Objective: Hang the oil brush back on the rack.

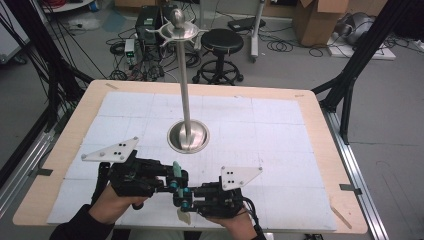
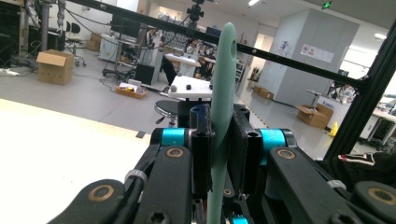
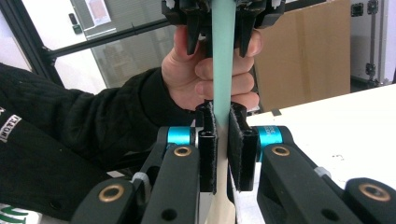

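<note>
A utensil with a pale green handle [image 1: 176,168] and a cream lower end [image 1: 184,216] is held upright near the table's front edge. My left gripper [image 1: 176,176] is shut on the green handle [image 2: 223,93], whose tip has a hole and rises above the jaws. My right gripper [image 1: 183,196] is shut on the same utensil lower down. In the right gripper view the green strip [image 3: 223,60] runs down between the pads [image 3: 208,144] and turns cream [image 3: 220,207] below them. The left gripper [image 3: 223,11] and its hand [image 3: 196,70] grip it just above.
A tall metal stand [image 1: 188,136] with a round dished base stands mid-table. Its pole rises to a hooked ring and ball top [image 1: 177,30]. White sheets [image 1: 260,125] cover the wooden table. A black stool [image 1: 221,42], cables and cardboard boxes [image 1: 320,20] lie beyond the far edge.
</note>
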